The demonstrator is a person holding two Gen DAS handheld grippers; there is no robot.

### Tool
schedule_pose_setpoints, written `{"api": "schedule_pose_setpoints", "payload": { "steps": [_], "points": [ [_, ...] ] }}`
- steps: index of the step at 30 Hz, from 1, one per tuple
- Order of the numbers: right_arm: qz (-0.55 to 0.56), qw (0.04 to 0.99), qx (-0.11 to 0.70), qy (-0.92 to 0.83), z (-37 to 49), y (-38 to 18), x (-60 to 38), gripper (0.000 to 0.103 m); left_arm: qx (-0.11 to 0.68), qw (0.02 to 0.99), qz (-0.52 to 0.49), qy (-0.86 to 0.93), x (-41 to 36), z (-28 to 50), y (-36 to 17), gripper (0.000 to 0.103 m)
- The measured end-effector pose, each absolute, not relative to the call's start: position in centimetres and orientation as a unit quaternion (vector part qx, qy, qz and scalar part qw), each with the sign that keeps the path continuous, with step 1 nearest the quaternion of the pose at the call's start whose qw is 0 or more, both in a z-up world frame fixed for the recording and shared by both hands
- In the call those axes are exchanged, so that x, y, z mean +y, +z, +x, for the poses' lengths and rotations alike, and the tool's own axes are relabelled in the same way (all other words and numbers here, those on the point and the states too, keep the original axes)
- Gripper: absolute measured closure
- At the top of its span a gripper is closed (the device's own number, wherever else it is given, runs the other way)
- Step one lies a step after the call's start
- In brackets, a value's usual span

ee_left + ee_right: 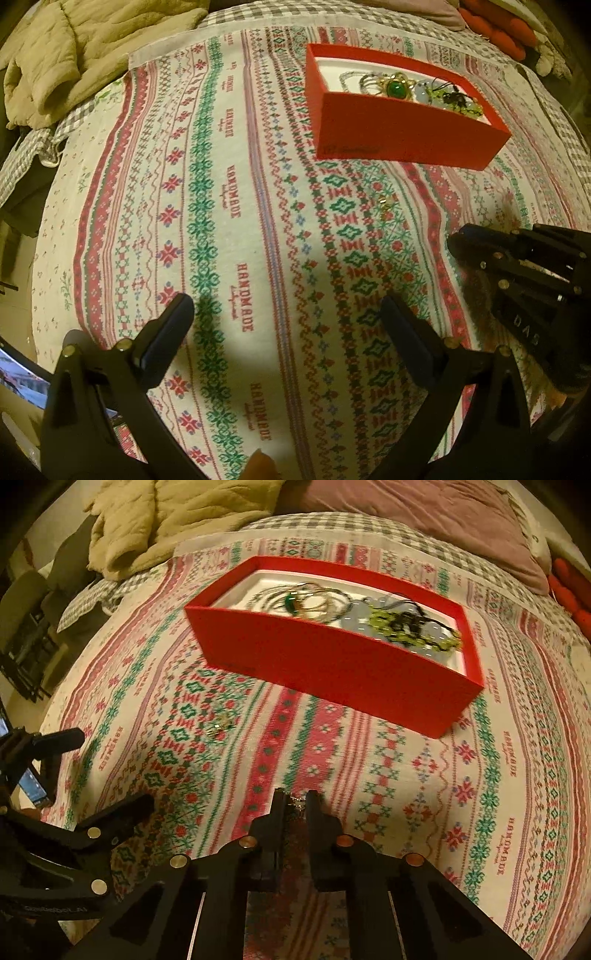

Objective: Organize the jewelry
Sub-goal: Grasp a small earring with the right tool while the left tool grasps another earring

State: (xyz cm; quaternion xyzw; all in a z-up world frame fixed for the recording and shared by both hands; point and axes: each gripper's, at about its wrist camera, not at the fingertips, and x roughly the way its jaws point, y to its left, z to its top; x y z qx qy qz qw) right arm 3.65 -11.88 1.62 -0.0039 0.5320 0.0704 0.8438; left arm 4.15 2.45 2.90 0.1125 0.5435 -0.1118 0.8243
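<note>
The step in hand is picking a loose piece off the bed and carrying it to the red box (332,664), which sits on the patterned cloth (229,221) toward the far edge of the bed and already holds beads, bangles and a green-stoned piece. The right hand-held gripper (295,803) has its jaws drawn nearly together, pinching what looks like a small gold item (295,800) at the tips; it is too small to name. The left hand-held gripper (284,325) hangs over bare cloth with its jaws wide apart, holding nothing. Another small gold piece (386,202) lies on the cloth between the grippers and the box. The next move, I judge, calls for a steady lift, then a release above the box's open top.
</note>
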Motion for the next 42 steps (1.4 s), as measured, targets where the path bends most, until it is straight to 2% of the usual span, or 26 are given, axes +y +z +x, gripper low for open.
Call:
{"api": "schedule_pose_setpoints", "payload": {
  "steps": [10,13,17,21,35,38,40,42],
  "points": [
    [0.018,0.844,0.533,0.060,3.5,2.4,-14.2,0.093,0.530,0.828,0.075,-0.168,1.2,4.4,3.2,0.002],
    [0.021,0.844,0.532,0.060,3.5,2.6,-14.6,0.093,0.522,0.830,0.059,-0.187,0.7,4.7,3.4,0.015],
    [0.022,0.843,0.534,0.060,3.5,2.7,-15.0,0.093,0.519,0.828,0.046,-0.205,0.2,5.4,2.8,0.042],
    [0.024,0.842,0.536,0.060,3.5,2.7,-15.2,0.093,0.501,0.837,0.067,-0.210,-0.7,5.7,2.3,0.055],
    [0.028,0.839,0.540,0.055,3.6,2.6,-15.8,0.093,0.488,0.840,0.099,-0.215,-2.7,6.6,1.7,0.058],
    [0.027,0.839,0.540,0.056,3.7,2.6,-15.7,0.092,0.490,0.840,0.100,-0.210,-3.1,6.8,1.7,0.066],
    [0.028,0.839,0.541,0.055,3.7,2.6,-15.8,0.092,0.492,0.839,0.099,-0.210,-3.3,6.8,1.7,0.075],
    [0.028,0.839,0.541,0.054,3.7,2.7,-15.8,0.092,0.494,0.838,0.097,-0.210,-3.6,6.9,1.7,0.088]
  ]
}}
